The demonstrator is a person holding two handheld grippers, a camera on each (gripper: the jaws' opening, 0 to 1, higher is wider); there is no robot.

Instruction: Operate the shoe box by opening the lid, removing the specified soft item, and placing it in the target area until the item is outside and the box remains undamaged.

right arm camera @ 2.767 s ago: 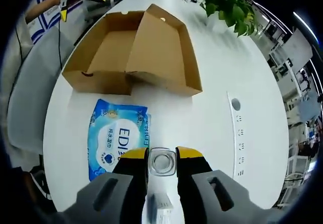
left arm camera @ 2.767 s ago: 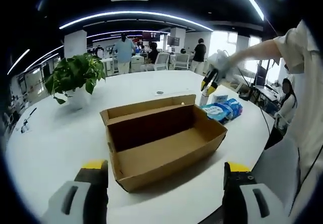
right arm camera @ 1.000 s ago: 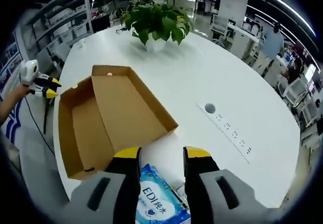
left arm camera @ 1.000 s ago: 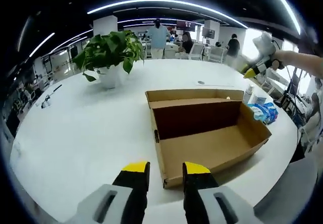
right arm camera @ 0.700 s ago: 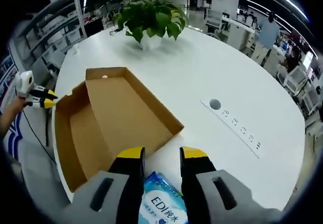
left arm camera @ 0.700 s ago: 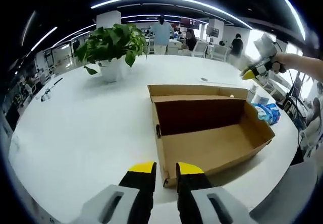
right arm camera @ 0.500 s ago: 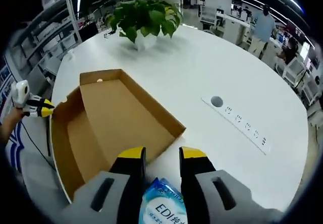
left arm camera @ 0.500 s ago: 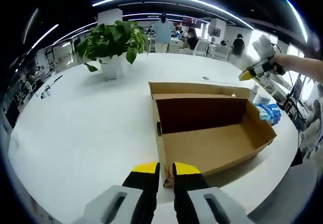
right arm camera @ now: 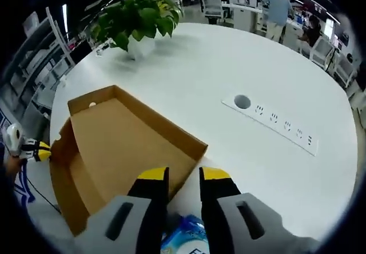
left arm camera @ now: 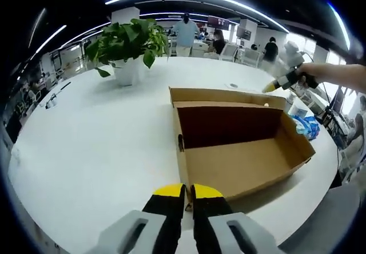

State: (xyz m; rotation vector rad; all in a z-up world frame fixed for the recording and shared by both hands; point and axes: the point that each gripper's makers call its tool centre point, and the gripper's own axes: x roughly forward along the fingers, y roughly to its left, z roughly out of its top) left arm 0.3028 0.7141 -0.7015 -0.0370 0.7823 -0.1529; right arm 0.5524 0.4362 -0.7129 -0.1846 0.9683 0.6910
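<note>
Ahead of the left hand-held gripper, the shoe box is matt brown cardboard with raw cut edges. The worktop under it is smooth, faintly glossy white. Between the right hand-held gripper's jaws lies a shiny blue plastic wipes pack.

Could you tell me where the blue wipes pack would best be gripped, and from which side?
Probably across its puffed middle, coming down from above. The wipes pack lies flat on the white table beside the open shoe box, outside it. It looks soft, so jaws closing over its short width should pinch it. The right gripper hovers above it.
</note>
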